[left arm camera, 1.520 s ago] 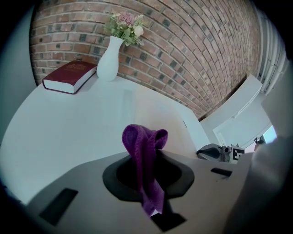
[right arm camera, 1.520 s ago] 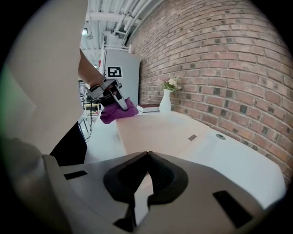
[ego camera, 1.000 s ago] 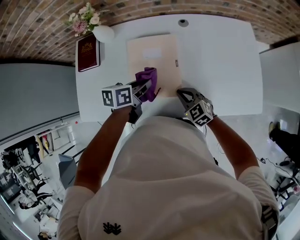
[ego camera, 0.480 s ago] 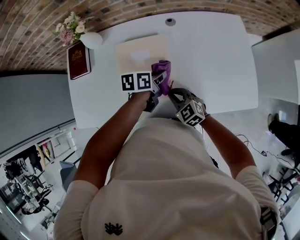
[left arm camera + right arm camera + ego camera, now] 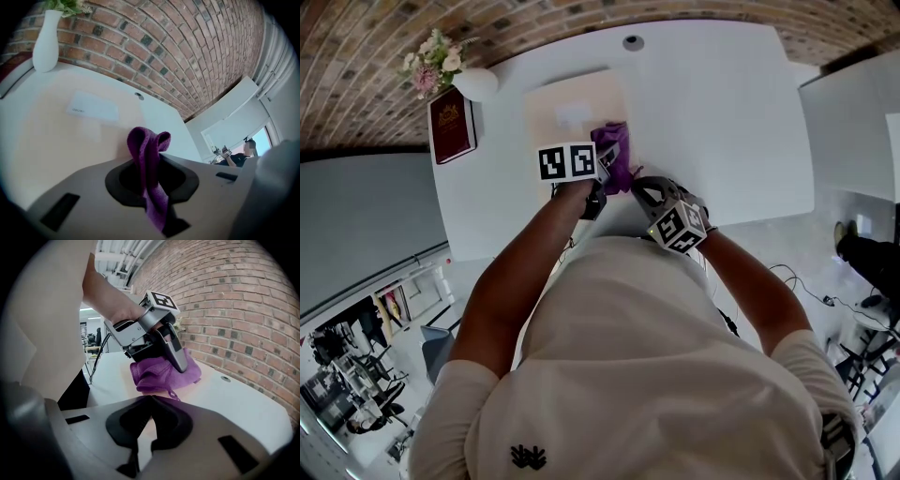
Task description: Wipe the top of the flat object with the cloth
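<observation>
On a white table, the left gripper, clamped on a purple cloth, pressed it to the near right part of a flat beige board, whose near edge the right gripper seemed to pinch; wiping looked under way, with the far part probably left to do.

white t-shirt, black logo; left gripper grey, marker cube
</observation>
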`<action>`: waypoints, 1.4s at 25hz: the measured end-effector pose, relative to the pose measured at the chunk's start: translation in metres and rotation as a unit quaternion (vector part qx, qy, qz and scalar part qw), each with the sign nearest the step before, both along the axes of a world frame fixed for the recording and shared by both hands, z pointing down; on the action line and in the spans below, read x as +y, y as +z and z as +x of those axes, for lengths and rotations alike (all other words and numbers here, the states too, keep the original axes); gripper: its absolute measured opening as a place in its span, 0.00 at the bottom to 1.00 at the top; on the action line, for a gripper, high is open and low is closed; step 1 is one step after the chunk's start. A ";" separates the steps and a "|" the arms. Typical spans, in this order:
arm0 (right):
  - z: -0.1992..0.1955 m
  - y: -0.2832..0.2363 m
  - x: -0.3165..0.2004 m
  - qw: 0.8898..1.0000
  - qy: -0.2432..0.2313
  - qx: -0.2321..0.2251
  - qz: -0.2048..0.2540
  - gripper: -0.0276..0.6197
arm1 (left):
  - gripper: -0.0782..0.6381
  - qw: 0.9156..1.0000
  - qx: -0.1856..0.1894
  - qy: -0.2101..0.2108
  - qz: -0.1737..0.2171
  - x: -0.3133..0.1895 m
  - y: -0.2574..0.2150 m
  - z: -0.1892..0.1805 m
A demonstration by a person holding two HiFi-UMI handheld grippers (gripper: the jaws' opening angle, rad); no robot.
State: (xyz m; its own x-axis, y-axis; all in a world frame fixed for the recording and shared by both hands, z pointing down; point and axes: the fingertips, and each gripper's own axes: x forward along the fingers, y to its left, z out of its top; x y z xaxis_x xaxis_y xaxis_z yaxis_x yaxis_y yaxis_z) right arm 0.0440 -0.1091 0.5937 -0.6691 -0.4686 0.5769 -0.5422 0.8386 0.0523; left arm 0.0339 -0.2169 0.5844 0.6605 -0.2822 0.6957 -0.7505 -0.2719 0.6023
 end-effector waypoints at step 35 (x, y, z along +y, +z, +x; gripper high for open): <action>-0.005 0.002 0.002 1.000 0.009 0.006 -0.002 0.09 | 0.20 0.991 -0.069 -0.107 0.033 0.004 -0.029 -0.213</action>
